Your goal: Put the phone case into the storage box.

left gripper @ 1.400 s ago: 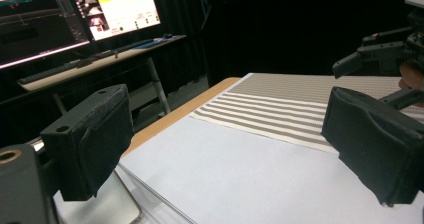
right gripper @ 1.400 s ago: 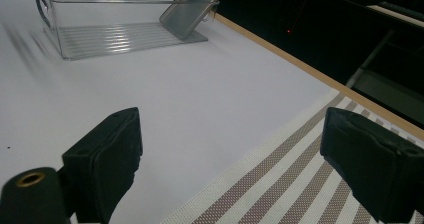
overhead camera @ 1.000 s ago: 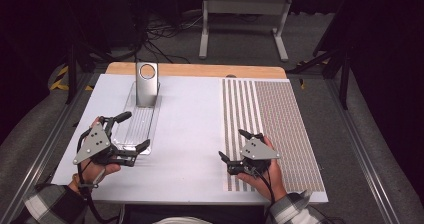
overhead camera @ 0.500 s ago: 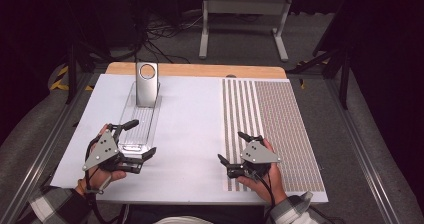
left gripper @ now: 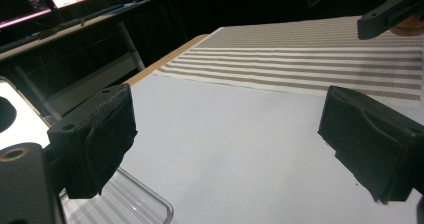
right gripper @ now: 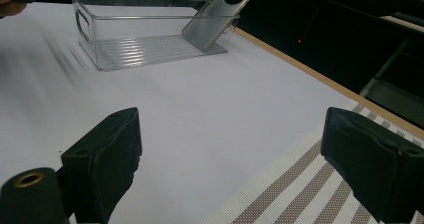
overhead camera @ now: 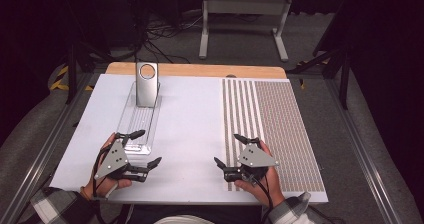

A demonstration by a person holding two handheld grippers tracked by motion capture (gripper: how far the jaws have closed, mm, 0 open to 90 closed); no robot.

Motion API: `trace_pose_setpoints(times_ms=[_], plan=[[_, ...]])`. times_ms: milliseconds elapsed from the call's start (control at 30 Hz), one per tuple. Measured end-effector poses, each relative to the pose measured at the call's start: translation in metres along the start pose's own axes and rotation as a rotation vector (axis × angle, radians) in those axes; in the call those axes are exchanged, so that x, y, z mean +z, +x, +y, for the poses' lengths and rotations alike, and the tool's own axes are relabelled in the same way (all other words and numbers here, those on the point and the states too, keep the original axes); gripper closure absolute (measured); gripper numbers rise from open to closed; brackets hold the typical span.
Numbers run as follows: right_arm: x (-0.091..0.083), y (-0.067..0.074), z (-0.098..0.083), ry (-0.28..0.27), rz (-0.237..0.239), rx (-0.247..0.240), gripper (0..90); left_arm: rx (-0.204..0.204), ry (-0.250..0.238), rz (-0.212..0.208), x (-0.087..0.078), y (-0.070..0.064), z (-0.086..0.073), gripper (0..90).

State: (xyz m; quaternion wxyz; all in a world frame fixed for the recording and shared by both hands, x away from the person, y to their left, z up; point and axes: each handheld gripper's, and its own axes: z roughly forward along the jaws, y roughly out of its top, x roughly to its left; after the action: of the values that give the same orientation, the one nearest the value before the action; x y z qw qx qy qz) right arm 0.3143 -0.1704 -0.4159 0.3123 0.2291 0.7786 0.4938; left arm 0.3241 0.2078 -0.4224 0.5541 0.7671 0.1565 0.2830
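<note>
Near the front edge of the white table [overhead camera: 190, 134], the left gripper [overhead camera: 142, 149] and right gripper [overhead camera: 231, 150] both rest with jaws wide apart, holding nothing. Just beyond the left gripper lies a clear ribbed plastic tray [overhead camera: 139, 121], long axis running away from the person. A grey metal plate [overhead camera: 147, 84] with a round hole leans at its far end. A striped woven mat [overhead camera: 280, 129] lies right.

Clear bin [overhead camera: 139, 124], striped mat [overhead camera: 272, 129]

Bench [overhead camera: 190, 134] evenly bright under overhead light; surroundings near black; shadows soft and faint; clear tray [right gripper: 145, 29] shows mild glare along its rim; near tool pads [right gripper: 107, 154] soft-focused; motion smear at upper left of right gripper view.
</note>
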Motion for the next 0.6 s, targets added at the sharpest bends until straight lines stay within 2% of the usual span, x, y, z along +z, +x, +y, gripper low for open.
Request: trace_pose_setpoints(times_ms=[67,300,333,400,467,600], plan=[[-0.001,0.001,0.0,-0.004,0.0,-0.002,9.9,-0.013,0.005,-0.005,0.0,-0.002,-0.002,8.6],[-0.003,0.005,0.002,-0.014,0.003,-0.018,9.6,-0.004,0.036,-0.022,0.006,-0.007,-0.009,8.4],[-0.003,0.004,0.002,-0.011,0.006,-0.018,9.5,-0.023,0.041,-0.032,0.006,-0.007,-0.011,8.3],[-0.002,0.005,0.0,-0.003,0.007,-0.014,9.4,-0.034,0.055,-0.045,0.007,-0.007,-0.014,8.4],[-0.002,0.005,-0.001,-0.004,0.011,-0.01,9.4,-0.019,0.064,-0.05,0.008,-0.008,-0.015,8.5],[-0.004,0.006,-0.002,-0.004,0.014,-0.012,9.3,-0.025,0.071,-0.068,0.011,-0.008,-0.016,8.5]])
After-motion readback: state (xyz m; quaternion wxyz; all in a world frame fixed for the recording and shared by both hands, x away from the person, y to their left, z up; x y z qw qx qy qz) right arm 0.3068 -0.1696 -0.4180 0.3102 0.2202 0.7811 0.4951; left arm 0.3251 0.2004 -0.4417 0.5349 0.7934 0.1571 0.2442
